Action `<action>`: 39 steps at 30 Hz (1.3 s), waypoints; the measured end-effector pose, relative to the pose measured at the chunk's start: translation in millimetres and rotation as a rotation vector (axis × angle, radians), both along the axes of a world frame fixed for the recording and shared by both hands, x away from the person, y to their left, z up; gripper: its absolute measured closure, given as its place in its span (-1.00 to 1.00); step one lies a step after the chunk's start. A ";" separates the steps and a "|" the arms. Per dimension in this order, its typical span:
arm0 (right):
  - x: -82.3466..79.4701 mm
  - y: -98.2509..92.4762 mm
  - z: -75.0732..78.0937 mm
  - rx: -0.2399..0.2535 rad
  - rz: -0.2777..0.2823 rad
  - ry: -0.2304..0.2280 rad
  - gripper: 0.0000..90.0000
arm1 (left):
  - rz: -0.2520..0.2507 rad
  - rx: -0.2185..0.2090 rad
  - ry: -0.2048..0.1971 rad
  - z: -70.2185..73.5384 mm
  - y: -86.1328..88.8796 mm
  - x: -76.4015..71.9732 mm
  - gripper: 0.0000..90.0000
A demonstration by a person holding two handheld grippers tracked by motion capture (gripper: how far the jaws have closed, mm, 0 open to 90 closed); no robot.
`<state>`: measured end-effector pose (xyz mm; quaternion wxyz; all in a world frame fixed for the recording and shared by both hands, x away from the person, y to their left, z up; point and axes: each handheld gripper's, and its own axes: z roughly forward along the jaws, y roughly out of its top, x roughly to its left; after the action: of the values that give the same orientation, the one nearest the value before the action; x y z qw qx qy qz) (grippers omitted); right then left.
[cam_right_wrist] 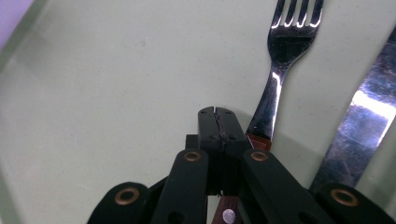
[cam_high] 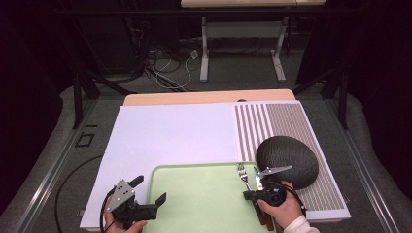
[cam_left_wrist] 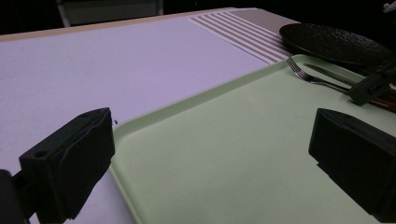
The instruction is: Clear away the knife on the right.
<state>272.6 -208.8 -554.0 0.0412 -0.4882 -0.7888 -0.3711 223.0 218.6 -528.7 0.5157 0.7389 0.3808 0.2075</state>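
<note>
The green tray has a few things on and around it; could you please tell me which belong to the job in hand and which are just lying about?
In the job:
- fork, which the shut right claw hangs over
- green tray under it

Lying about:
- knife beside the fork
- black plate right of the tray
- white mat
- left claw, open and idle

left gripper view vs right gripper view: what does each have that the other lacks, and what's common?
Left gripper view: its own two jaws of the left gripper standing wide apart with nothing between them, the white mat, the striped mat and the dark plate.

Right gripper view: the right gripper with jaws pressed together, and the brown handle with a rivet beneath them.

Both: the green tray, the fork and the knife lying on it.
</note>
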 end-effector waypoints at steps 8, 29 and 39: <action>1.7 -6.4 0.8 -0.008 -0.020 0.009 1.00 | 0.000 0.001 0.000 -0.1 -0.6 0.0 -0.98; -1.4 -11.8 6.3 0.000 -0.021 -0.010 1.00 | -0.001 0.003 -0.005 0.4 0.3 -0.6 -0.98; -4.5 -13.6 16.9 -0.002 0.011 -0.066 1.00 | -0.001 0.004 -0.006 0.5 0.4 -0.7 -0.98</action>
<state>268.1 -222.4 -537.1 0.0167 -0.4715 -0.7929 -0.3857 222.4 219.0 -528.3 0.5154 0.7396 0.3785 0.2101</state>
